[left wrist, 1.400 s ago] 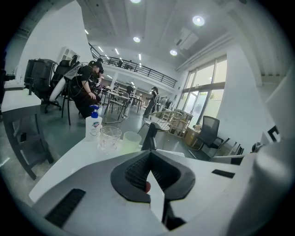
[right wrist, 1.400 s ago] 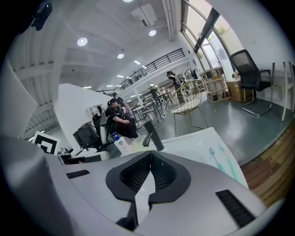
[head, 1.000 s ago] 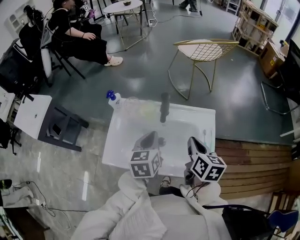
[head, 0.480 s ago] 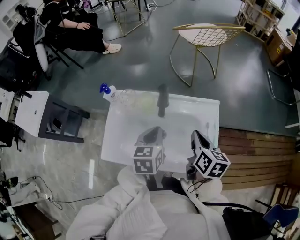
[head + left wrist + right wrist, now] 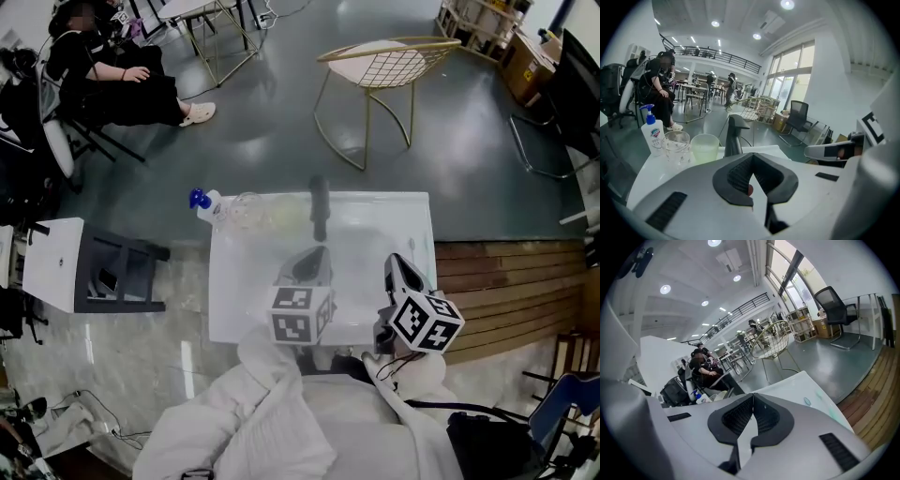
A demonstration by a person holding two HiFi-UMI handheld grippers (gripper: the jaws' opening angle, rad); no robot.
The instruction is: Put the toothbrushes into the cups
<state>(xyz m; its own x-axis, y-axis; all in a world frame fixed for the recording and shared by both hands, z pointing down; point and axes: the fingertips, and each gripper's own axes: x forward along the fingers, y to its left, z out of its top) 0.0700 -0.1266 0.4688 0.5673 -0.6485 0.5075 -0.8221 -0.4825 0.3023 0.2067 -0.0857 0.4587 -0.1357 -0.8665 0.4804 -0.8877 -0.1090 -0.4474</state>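
Two cups stand at the far left of the white table (image 5: 234, 309): a clear glass cup (image 5: 246, 211) (image 5: 676, 145) and a pale green cup (image 5: 286, 214) (image 5: 705, 147). A pale toothbrush with teal marks (image 5: 818, 394) lies near the table's right edge; it is faint in the head view. My left gripper (image 5: 314, 255) (image 5: 752, 157) hovers over the middle of the table, short of the cups, its jaws shut with no toothbrush in them. My right gripper (image 5: 398, 262) (image 5: 753, 397) is over the near right part, shut and empty.
A blue-capped soap bottle (image 5: 202, 202) (image 5: 651, 136) stands left of the cups. A black upright post (image 5: 319, 208) (image 5: 733, 136) rises right of the green cup. Beyond the table are a wire chair (image 5: 375, 70) and a seated person (image 5: 112, 80). A small side table (image 5: 70, 262) stands left.
My left gripper has edged forward over the table toward the cups. The right gripper has stayed nearly in place. The head view has shifted, so the table sits slightly higher in the picture.
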